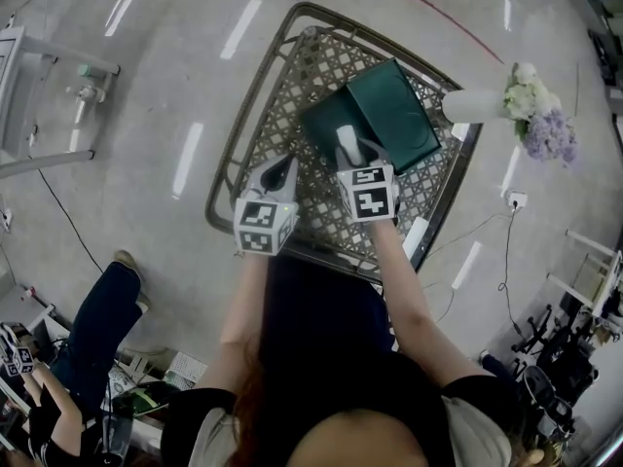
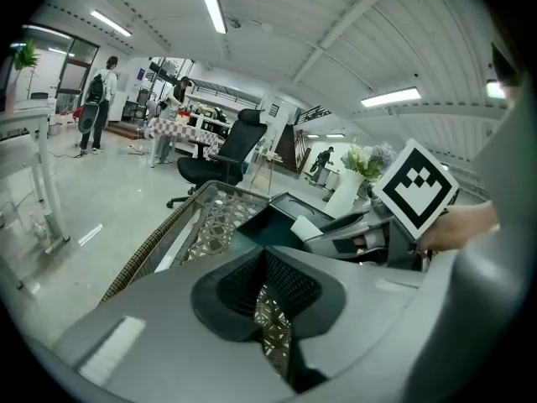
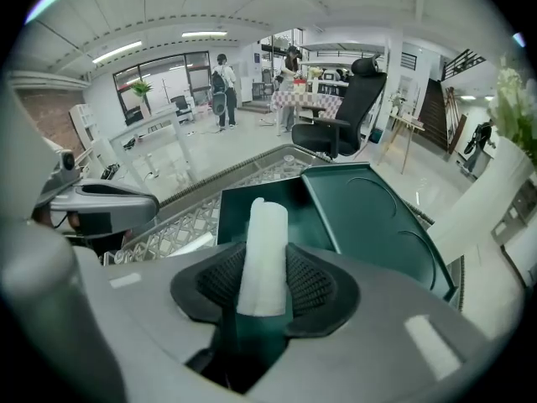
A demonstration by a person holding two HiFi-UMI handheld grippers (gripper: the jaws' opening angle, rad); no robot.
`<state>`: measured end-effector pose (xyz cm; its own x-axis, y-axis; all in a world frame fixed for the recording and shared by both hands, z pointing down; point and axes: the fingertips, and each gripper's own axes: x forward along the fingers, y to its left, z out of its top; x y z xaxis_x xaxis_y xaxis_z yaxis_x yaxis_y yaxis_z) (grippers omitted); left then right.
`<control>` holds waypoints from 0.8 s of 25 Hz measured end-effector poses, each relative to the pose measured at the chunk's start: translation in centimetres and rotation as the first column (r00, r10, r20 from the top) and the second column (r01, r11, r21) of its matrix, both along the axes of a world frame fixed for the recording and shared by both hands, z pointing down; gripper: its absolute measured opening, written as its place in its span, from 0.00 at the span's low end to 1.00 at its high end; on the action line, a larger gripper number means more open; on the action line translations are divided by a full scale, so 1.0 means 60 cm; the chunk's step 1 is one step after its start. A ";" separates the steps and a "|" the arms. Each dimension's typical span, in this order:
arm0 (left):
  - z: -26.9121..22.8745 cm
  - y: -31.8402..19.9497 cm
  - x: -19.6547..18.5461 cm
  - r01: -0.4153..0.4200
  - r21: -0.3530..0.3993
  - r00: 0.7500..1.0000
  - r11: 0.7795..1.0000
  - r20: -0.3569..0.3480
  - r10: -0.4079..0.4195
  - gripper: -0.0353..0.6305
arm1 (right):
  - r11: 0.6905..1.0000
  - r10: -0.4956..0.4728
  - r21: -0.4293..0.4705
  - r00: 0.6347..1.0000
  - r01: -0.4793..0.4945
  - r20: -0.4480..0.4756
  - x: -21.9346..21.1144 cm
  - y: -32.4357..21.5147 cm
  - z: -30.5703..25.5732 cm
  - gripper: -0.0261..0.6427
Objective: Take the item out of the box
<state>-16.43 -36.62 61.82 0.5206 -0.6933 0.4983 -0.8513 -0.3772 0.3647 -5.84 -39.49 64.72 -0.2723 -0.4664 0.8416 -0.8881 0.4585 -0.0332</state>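
Right tongs (image 3: 264, 285): clenched on the white roll (image 3: 262, 246), ribbed pads pressing it from both sides. The grip sits at the roll's near end. Most of its length sticks out past the tips.

Left tongs (image 2: 264, 290): closed and empty, with only bench lattice showing through the slit under the pads. From the head view they hang just beside the right pair, on the bench's near side, touching nothing.

Key relation: the roll's long axis runs straight along the line the right tongs point, forward and down toward the box (image 3: 228, 212). Its free end lies over the dark green hollow. Whether that end has cleared the rim I cannot tell, as no view looks from the side.

My reading is that the way out is up and back along that same axis. Swinging sideways could catch the free end on the box wall. The right hand has the item, and the left is the nearer spare for steadying the box.

Beyond the box is the open lid (image 3: 373, 217), hinged back flat on the right. Both rest on the lattice bench (image 1: 292, 71), with a white vase of flowers (image 1: 531, 105) at the far right corner.
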 end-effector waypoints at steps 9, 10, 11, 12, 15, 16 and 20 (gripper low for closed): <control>-0.030 0.008 -0.001 0.021 0.044 1.000 0.999 0.009 -0.021 0.07 | 0.998 -0.035 0.054 0.999 0.035 0.015 -0.005 0.002 -0.037 0.26; -0.034 0.010 -0.001 0.024 0.048 1.000 0.999 0.009 -0.024 0.07 | 0.998 -0.037 0.059 0.999 0.036 0.019 -0.005 0.004 -0.042 0.26; -0.038 0.012 -0.001 0.027 0.051 1.000 0.998 0.010 -0.027 0.07 | 0.997 -0.038 0.063 0.999 0.037 0.024 -0.005 0.005 -0.047 0.26; -0.043 0.014 0.000 0.030 0.054 0.999 0.998 0.011 -0.030 0.07 | 0.997 -0.039 0.068 0.999 0.037 0.027 -0.005 0.007 -0.052 0.26; -0.057 0.018 0.001 0.032 0.067 0.999 0.997 0.013 -0.033 0.07 | 0.996 -0.042 0.081 0.998 0.039 0.036 -0.006 0.013 -0.070 0.26; -0.061 0.019 0.001 0.032 0.072 0.999 0.997 0.013 -0.033 0.07 | 0.995 -0.043 0.087 0.998 0.040 0.039 -0.007 0.016 -0.077 0.26; -0.074 0.019 -0.001 0.032 0.088 0.999 0.996 0.013 -0.034 0.07 | 0.993 -0.047 0.114 0.997 0.041 0.054 -0.012 0.026 -0.103 0.26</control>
<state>-16.49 -35.48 57.36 0.4899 -0.7515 0.4419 -0.8688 -0.3791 0.3185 -6.57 -37.96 58.56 -0.3401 -0.5440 0.7671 -0.8652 0.5005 -0.0286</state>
